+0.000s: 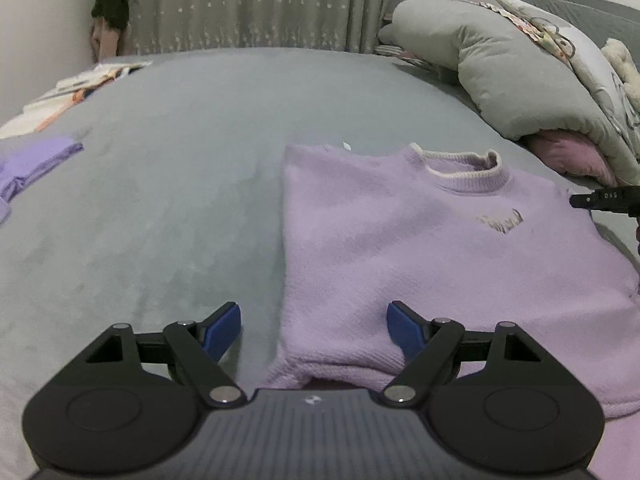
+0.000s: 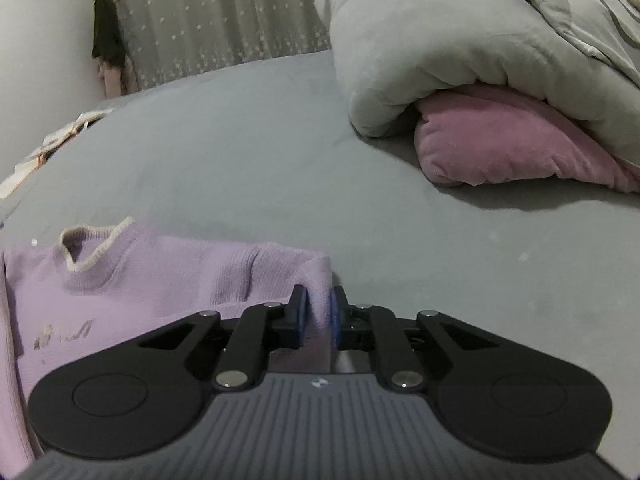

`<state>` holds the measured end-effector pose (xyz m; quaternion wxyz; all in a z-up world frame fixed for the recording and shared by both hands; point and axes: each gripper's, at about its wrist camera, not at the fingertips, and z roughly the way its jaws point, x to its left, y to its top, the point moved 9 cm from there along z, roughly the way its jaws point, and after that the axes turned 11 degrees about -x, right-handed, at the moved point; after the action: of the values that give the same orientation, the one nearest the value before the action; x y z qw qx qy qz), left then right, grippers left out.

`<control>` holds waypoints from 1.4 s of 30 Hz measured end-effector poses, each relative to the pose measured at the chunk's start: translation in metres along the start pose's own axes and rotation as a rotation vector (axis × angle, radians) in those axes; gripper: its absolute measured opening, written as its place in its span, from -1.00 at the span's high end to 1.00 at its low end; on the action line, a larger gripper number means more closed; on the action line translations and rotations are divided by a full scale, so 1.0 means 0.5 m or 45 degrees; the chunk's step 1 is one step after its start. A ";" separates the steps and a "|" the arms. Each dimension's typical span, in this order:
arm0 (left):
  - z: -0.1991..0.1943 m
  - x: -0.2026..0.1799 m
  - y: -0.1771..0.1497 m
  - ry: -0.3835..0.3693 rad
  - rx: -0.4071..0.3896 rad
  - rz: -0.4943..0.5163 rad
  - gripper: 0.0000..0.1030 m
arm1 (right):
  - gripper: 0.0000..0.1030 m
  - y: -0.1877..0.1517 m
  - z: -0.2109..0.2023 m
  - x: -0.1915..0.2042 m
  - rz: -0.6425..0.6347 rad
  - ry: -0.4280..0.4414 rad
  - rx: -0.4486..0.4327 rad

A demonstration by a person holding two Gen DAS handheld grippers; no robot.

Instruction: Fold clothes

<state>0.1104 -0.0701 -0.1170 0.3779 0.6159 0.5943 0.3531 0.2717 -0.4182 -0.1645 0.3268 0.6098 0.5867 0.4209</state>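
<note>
1. Left wrist view: a lilac sweater (image 1: 420, 248) lies flat on a grey bed (image 1: 160, 200), chest side up, with its cream-edged neckline at the far end and a small embroidered mark on the chest. Its left side is a straight vertical edge, which I judge to be already folded in.

2. In the same view the left gripper (image 1: 314, 326) hovers over the sweater's near left corner at the hem. Its blue-padded fingers (image 1: 224, 330) are wide apart and hold nothing; one is above the bare bed, the other above the knit.

3. At the right edge of this view, a black tip of the right gripper (image 1: 600, 200) reaches the sweater's right shoulder. A grey duvet (image 1: 500, 80) is heaped on the far right of the bed, well apart from the sweater.

4. Right wrist view: the right gripper (image 2: 318, 312) has its fingers drawn close together, pinching a raised ridge of the sweater (image 2: 160, 288) at the right shoulder or folded sleeve edge. A pink pillow (image 2: 500, 144) lies under the duvet beyond.

5. Step in hand, as I judge it: the right side is gripped for a fold across the body.

6. The next move probably calls for the left fingers to close on the hem, then both to lift and carry the cloth over evenly.
</note>
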 end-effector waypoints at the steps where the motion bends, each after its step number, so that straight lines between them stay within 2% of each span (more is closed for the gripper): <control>1: -0.014 0.012 0.030 0.027 -0.073 0.022 -0.46 | 0.53 0.012 -0.002 0.007 -0.049 0.010 -0.007; 2: -0.020 0.017 0.051 0.032 -0.120 0.042 -0.46 | 0.51 0.037 -0.007 0.007 -0.075 -0.002 -0.062; 4: -0.019 0.020 0.071 0.033 -0.154 0.046 -0.46 | 0.51 0.085 -0.019 0.008 -0.118 -0.020 -0.169; 5: -0.009 0.021 0.087 0.027 -0.162 0.024 -0.46 | 0.51 0.100 -0.010 0.015 -0.034 0.055 -0.176; 7: 0.025 0.014 0.118 -0.010 -0.169 -0.024 -0.46 | 0.53 0.075 0.023 0.051 -0.052 0.176 -0.065; 8: 0.056 0.000 0.132 -0.042 -0.166 -0.029 -0.46 | 0.54 0.055 0.041 0.054 -0.065 0.171 -0.001; 10: 0.128 -0.031 0.139 -0.071 -0.101 -0.005 -0.46 | 0.53 0.015 0.074 0.059 -0.083 0.161 0.118; 11: 0.133 -0.032 0.138 -0.070 -0.094 -0.004 -0.46 | 0.53 0.014 0.078 0.045 0.009 0.163 0.096; 12: 0.183 -0.032 0.116 0.006 0.001 0.024 -0.47 | 0.53 0.020 0.073 0.036 0.056 0.161 0.091; 14: 0.218 -0.018 0.089 0.081 0.107 0.036 -0.49 | 0.52 0.041 0.042 0.027 0.062 0.134 0.025; 16: 0.224 -0.005 0.085 0.099 0.139 -0.007 -0.49 | 0.51 0.069 -0.020 0.016 0.025 0.086 -0.119; 17: 0.222 -0.004 0.086 0.122 0.149 0.011 -0.49 | 0.51 0.071 -0.067 0.019 0.036 0.146 -0.167; 18: 0.218 -0.008 0.088 0.139 0.149 0.051 -0.49 | 0.51 0.050 -0.076 0.028 0.046 0.211 -0.104; 19: 0.214 -0.012 0.089 0.155 0.147 0.092 -0.49 | 0.50 0.032 -0.072 0.031 0.029 0.221 -0.041; 20: 0.189 -0.014 0.095 0.185 0.134 0.126 -0.44 | 0.52 -0.026 -0.060 0.035 -0.072 0.196 0.142; 21: 0.162 -0.010 0.098 0.205 0.124 0.118 -0.38 | 0.52 -0.058 -0.072 0.034 -0.212 0.144 0.165; 23: 0.099 0.000 0.100 0.200 0.091 0.114 -0.33 | 0.50 -0.044 -0.132 0.033 -0.188 0.102 0.101; 24: 0.064 -0.003 0.096 0.158 0.067 0.117 -0.34 | 0.50 -0.037 -0.162 0.033 -0.176 0.085 0.069; 25: 0.028 -0.007 0.093 0.114 0.043 0.121 -0.37 | 0.49 -0.031 -0.186 0.040 -0.157 0.116 0.037; 26: -0.023 -0.019 0.076 0.027 0.032 0.131 -0.39 | 0.46 -0.026 -0.235 0.060 -0.124 0.191 -0.004; 29: -0.090 -0.043 0.025 -0.014 0.016 0.235 -0.40 | 0.44 -0.043 -0.313 0.131 -0.115 0.317 -0.014; 30: -0.093 -0.046 0.013 0.010 0.019 0.268 -0.40 | 0.43 -0.054 -0.333 0.164 -0.119 0.362 -0.004; 32: -0.049 -0.013 -0.060 0.163 0.176 0.269 -0.46 | 0.43 -0.089 -0.334 0.211 -0.098 0.424 0.061; 33: -0.038 0.006 -0.080 0.172 0.187 0.193 -0.55 | 0.43 -0.134 -0.316 0.232 -0.105 0.427 0.147; 34: -0.035 0.018 -0.084 0.178 0.180 0.143 -0.70 | 0.45 -0.180 -0.292 0.237 -0.158 0.367 0.229; 35: -0.038 0.036 -0.087 0.186 0.187 0.069 -0.67 | 0.45 -0.210 -0.288 0.239 -0.223 0.329 0.179; 36: -0.056 0.051 -0.082 0.207 0.211 0.008 -0.60 | 0.45 -0.209 -0.295 0.236 -0.225 0.315 0.160; 37: -0.081 0.055 -0.073 0.221 0.213 0.010 -0.44 | 0.44 -0.202 -0.302 0.232 -0.211 0.290 0.164; 38: -0.111 0.049 -0.060 0.205 0.182 0.037 -0.43 | 0.39 -0.171 -0.337 0.214 -0.160 0.184 0.155; 39: -0.116 0.050 -0.058 0.202 0.176 0.041 -0.44 | 0.33 -0.148 -0.369 0.204 -0.155 0.164 0.086; 40: -0.179 0.047 -0.049 0.144 0.118 0.061 -0.46 | 0.12 -0.141 -0.383 0.198 -0.153 0.162 0.064; 41: -0.218 0.046 -0.057 0.112 0.111 0.046 -0.47 | -0.13 -0.127 -0.426 0.168 -0.129 0.153 0.012; 42: -0.248 0.052 -0.066 0.082 0.111 0.012 -0.47 | -0.21 -0.126 -0.460 0.125 -0.061 0.152 0.022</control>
<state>-0.0134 -0.0382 -0.0890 0.3298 0.6230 0.6179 0.3483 0.0351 -0.3722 -0.1134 0.2960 0.5721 0.6231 0.4435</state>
